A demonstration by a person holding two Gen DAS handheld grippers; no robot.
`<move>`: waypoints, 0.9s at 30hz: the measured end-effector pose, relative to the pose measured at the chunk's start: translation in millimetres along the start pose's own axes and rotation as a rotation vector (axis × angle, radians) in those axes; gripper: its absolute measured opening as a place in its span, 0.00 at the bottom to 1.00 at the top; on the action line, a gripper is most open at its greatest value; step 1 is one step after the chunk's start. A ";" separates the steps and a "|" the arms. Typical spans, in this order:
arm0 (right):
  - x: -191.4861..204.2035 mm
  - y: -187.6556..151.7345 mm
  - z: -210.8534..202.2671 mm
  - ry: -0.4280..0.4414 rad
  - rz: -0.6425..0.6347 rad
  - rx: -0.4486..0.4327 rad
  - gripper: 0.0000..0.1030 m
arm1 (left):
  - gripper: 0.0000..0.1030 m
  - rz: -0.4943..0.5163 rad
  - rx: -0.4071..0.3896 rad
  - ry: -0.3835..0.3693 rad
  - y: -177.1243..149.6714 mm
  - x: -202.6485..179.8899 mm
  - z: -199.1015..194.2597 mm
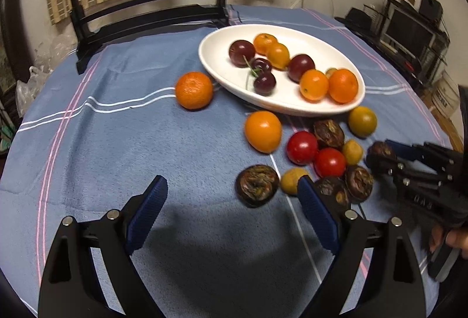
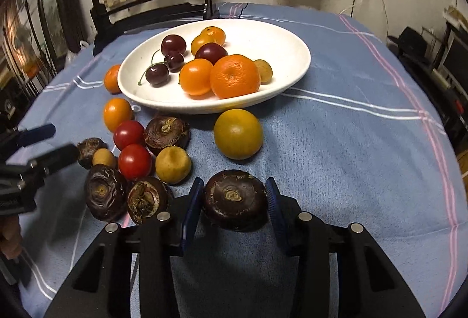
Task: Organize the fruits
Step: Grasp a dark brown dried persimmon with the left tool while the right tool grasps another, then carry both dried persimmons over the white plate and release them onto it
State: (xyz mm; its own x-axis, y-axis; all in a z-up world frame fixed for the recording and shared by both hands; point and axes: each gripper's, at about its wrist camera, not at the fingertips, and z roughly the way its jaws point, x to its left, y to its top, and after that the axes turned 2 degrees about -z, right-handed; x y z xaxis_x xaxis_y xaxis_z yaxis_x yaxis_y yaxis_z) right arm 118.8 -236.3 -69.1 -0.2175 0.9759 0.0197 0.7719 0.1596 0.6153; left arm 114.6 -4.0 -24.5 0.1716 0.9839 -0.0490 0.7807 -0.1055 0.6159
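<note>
Right hand-held gripper, as I read it from its own wrist view: a dark brown, flattened round fruit sits between the two blue pads, stem scar up. Both pads appear to touch its flanks, so I judge it gripped, though it may yet rest on the cloth. It lies straight ahead along the fingers, its broad face level, and this hand is the nearer by far. Left hand-held gripper stands wide open and empty above bare cloth; another dark fruit lies just beyond its fingertips. Ahead of the held fruit, past a yellow-green citrus, the white oval dish already carries mandarins, cherries and plums; I take it as the destination. Loose tomatoes and small fruits cluster left of the grip. Blue striped cloth covers the desk; a dark chair and a round framed panel stand behind.
</note>
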 end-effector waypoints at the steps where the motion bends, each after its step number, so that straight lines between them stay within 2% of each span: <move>1: -0.3 0.2 0.0 0.005 0.005 0.001 0.43 | 0.86 0.010 0.010 -0.010 -0.3 -0.5 0.6; 3: -0.4 0.5 -0.2 0.009 0.009 0.001 0.43 | 0.86 0.030 0.030 -0.033 -1.8 1.2 1.0; 8: -1.1 0.4 -1.9 0.018 0.017 -0.001 0.43 | 0.85 0.029 0.058 -0.027 -4.0 5.3 10.9; 12: -1.1 -0.4 -3.4 0.022 0.019 -0.003 0.43 | 0.69 0.073 0.081 -0.017 -8.2 -2.2 21.5; 14: -0.6 -0.8 -3.8 0.023 0.018 -0.003 0.43 | 0.65 0.083 0.082 -0.020 -9.5 -4.3 25.6; 17: 1.2 -0.7 -3.2 0.019 0.015 -0.003 0.43 | 0.52 0.102 0.046 -0.038 -8.1 -10.0 27.0; 20: 0.5 -0.6 -3.3 0.022 0.020 -0.003 0.43 | 0.48 0.155 0.002 -0.036 -10.1 -18.6 25.0; 23: -1.9 -0.9 -2.6 0.031 0.034 -0.001 0.43 | 0.35 0.172 -0.011 -0.064 -9.9 -21.9 22.6; 27: -6.2 -1.2 -7.0 0.043 0.054 -0.021 0.43 | 0.35 0.133 -0.020 -0.058 -9.3 -15.6 19.5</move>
State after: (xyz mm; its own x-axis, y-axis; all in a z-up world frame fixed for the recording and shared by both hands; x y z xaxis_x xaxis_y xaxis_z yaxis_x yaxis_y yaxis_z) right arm 115.1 -243.6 -64.4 -0.2020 0.9755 0.0873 0.7707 0.1034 0.6287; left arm 116.4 -21.2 -44.9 0.3081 0.9513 -0.0111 0.7366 -0.2311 0.6357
